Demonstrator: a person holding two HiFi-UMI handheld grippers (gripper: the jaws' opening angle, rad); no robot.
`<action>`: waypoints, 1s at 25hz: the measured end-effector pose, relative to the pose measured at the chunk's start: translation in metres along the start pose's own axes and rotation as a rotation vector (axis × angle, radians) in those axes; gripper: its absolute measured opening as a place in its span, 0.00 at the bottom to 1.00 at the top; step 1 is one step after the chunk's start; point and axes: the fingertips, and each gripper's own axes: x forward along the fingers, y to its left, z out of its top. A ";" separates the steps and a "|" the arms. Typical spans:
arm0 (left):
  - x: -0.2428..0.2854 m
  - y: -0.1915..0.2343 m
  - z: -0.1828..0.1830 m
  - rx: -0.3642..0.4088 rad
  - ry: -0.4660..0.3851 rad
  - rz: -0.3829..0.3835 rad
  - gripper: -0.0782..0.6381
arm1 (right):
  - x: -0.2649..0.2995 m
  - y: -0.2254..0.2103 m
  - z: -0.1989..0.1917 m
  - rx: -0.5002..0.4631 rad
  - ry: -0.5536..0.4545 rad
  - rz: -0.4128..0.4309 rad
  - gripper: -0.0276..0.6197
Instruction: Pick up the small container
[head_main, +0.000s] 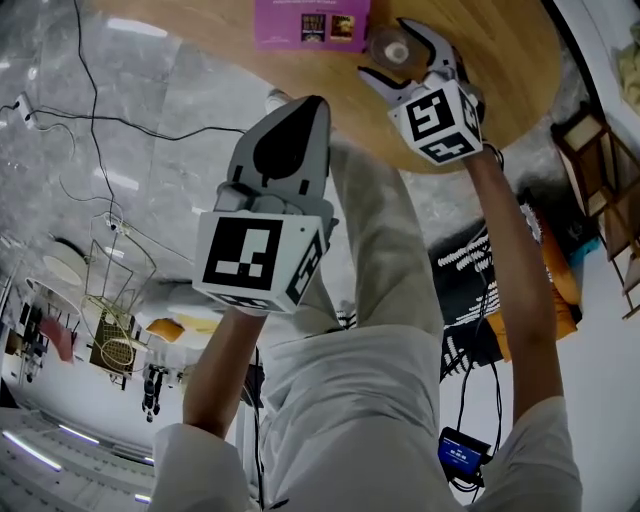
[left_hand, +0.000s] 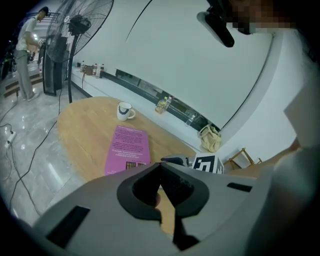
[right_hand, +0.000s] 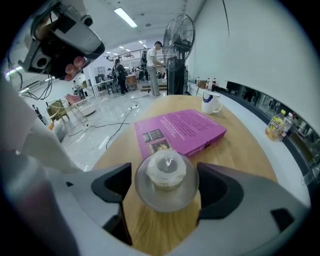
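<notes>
Pale wooden tabletop (right_hand: 240, 145) holds the small clear round container (right_hand: 166, 175) centred, untouched, between the wide-spread jaws of the right gripper (right_hand: 166, 189), while the left gripper (head_main: 303, 108), jaws pressed together, hangs farther off, lower left in the head view.

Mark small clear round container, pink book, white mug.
small clear round container (right_hand: 166, 174): right gripper view, top centre
pink book (right_hand: 181, 130): right gripper view, cover
white mug (right_hand: 210, 103): right gripper view, body

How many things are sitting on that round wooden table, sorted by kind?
Small clear container: 1
Pink box: 1
White mug: 1
Total: 3
</notes>
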 end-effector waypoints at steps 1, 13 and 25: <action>0.001 0.003 -0.003 -0.003 0.002 0.001 0.13 | 0.002 0.000 -0.002 -0.010 0.003 0.008 0.66; 0.010 0.010 -0.019 0.007 -0.005 -0.010 0.13 | 0.012 0.001 -0.006 -0.129 0.006 0.085 0.65; 0.007 0.010 0.019 0.020 -0.055 -0.017 0.13 | 0.028 0.000 -0.021 -0.207 0.093 0.092 0.57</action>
